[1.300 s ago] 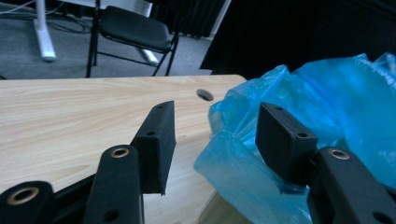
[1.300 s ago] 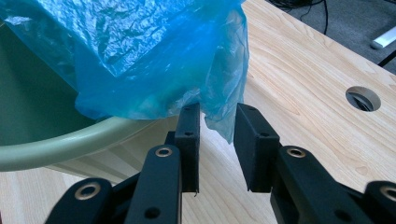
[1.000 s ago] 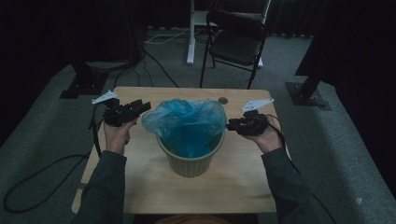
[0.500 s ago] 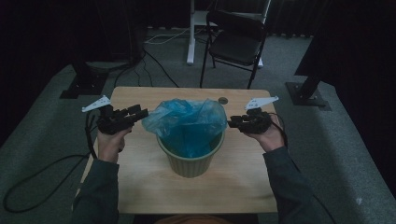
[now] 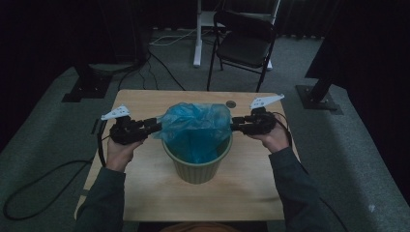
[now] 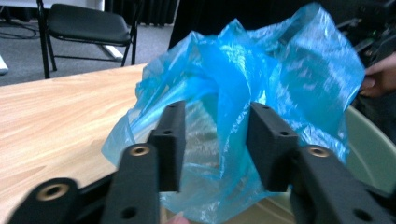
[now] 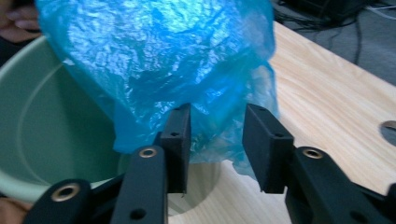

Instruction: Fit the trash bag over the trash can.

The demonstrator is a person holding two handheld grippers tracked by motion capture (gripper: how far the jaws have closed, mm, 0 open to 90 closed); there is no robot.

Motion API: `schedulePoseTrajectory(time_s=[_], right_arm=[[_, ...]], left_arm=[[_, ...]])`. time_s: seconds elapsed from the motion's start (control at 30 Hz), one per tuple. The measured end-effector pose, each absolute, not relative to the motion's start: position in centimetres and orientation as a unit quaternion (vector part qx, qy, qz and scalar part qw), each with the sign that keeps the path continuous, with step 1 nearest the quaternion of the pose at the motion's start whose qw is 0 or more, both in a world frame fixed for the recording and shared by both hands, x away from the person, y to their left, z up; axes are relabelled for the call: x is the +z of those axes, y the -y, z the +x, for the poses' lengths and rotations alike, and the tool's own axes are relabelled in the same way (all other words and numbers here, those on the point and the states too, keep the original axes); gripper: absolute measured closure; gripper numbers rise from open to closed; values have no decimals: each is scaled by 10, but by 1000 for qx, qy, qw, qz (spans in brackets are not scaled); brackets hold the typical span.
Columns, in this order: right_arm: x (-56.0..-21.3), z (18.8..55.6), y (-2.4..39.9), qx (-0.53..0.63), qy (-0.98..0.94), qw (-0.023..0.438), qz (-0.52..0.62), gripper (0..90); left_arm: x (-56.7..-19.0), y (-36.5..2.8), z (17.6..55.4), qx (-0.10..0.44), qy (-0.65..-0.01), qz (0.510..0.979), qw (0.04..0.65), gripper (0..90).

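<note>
Overhead, chair [image 5: 244, 46] behind bagged bin [image 5: 198, 162]

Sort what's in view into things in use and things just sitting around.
In use: blue bag, green bin, left gripper, right gripper.
Sitting around: folding chair, floor cables, black stand feet, table.

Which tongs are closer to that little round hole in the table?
The right tongs. They sit at the blue bag's right edge, just below the round hole. The left tongs are at the bag's far side, with the bag between them and the hole.
</note>
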State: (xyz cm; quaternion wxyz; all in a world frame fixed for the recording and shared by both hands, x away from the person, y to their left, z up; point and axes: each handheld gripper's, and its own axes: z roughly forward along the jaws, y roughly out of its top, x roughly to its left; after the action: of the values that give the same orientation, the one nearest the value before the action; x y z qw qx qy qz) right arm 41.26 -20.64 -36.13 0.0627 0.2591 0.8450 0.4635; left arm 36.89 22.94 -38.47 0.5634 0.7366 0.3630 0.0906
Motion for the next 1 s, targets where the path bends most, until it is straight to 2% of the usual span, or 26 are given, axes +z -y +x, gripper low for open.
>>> schedulePoseTrajectory(time_s=[0.1,0.13,0.17,0.23,0.4,0.73,1.0], right_arm=[[-361,412,208,469,-845,47,253,781],[-361,412,208,469,-845,47,253,781],[-361,409,209,465,-847,49,251,854],[-362,407,211,466,-848,50,249,897],[-362,401,217,468,-848,47,245,900],[-360,396,221,479,-843,46,241,900],[-376,381,219,455,-861,18,225,900]], left_arm=[[-387,-228,365,93,-352,742,563,705],[-387,-228,365,93,-352,742,563,758],[-387,-227,363,96,-345,744,564,758],[-388,-226,359,95,-335,748,565,813],[-388,-224,353,102,-328,755,558,884],[-389,-224,346,102,-326,755,559,890],[-402,-224,335,87,-329,760,554,894]])
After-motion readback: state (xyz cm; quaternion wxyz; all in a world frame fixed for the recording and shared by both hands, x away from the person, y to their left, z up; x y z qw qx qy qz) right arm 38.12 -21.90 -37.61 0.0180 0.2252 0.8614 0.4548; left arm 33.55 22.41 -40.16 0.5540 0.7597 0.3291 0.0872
